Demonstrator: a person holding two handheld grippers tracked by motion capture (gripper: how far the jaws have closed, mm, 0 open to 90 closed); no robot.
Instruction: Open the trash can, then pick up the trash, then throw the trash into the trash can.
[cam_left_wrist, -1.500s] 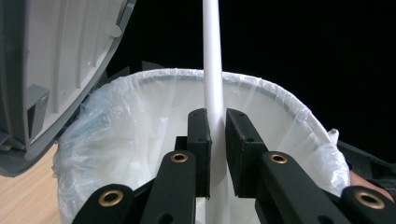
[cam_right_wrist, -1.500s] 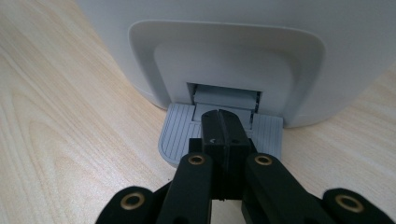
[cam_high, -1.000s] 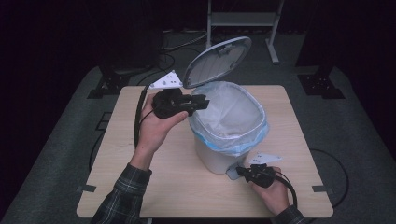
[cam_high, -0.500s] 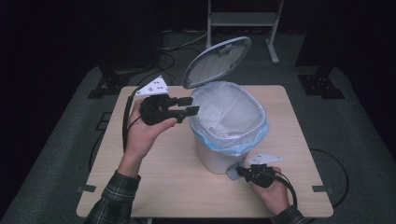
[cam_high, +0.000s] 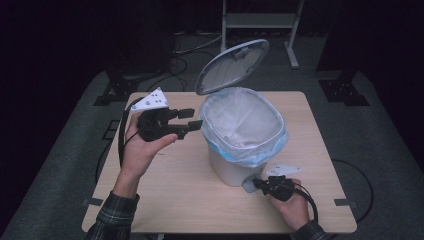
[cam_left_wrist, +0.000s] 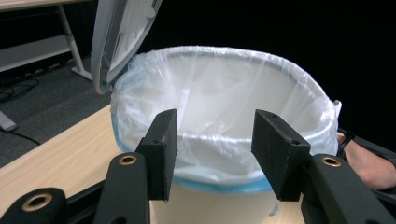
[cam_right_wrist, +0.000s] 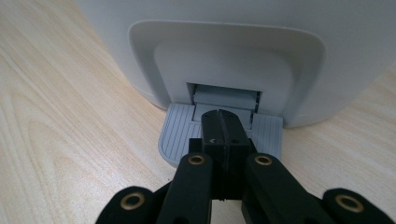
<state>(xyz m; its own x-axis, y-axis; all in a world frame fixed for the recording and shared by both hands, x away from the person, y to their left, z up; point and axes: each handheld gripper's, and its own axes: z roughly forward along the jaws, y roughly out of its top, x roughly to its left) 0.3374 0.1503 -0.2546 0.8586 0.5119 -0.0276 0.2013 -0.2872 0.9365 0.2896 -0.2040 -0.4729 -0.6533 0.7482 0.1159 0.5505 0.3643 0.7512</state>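
**Mia:** Where is the bin?

**Ben:** The white bin (cam_high: 235, 165) stands in the middle of the wooden tabletop (cam_high: 165, 200). A thin plastic bag (cam_high: 245, 125) lines it and folds over the rim, with a blue edge showing below. The lid (cam_high: 232, 65) is tipped up at the back.

**Mia:** What is the left hand-held gripper doing?

**Ben:** The left hand-held gripper (cam_high: 192, 119) is up in the air, just beside the bin's left side, pointing at the rim. Its jaws have just been opening. They stand apart now, and nothing is between them. In the left gripper view you look past the two black pads (cam_left_wrist: 161, 144) straight into the bag.

**Mia:** And the right one?

**Ben:** The right hand-held gripper (cam_high: 256, 184) is low on the tabletop at the front of the bin. Its jaws are pressed tight together with nothing in them. In the right gripper view the tips rest on the grey ribbed pedal (cam_right_wrist: 180, 133) at the foot of the bin.
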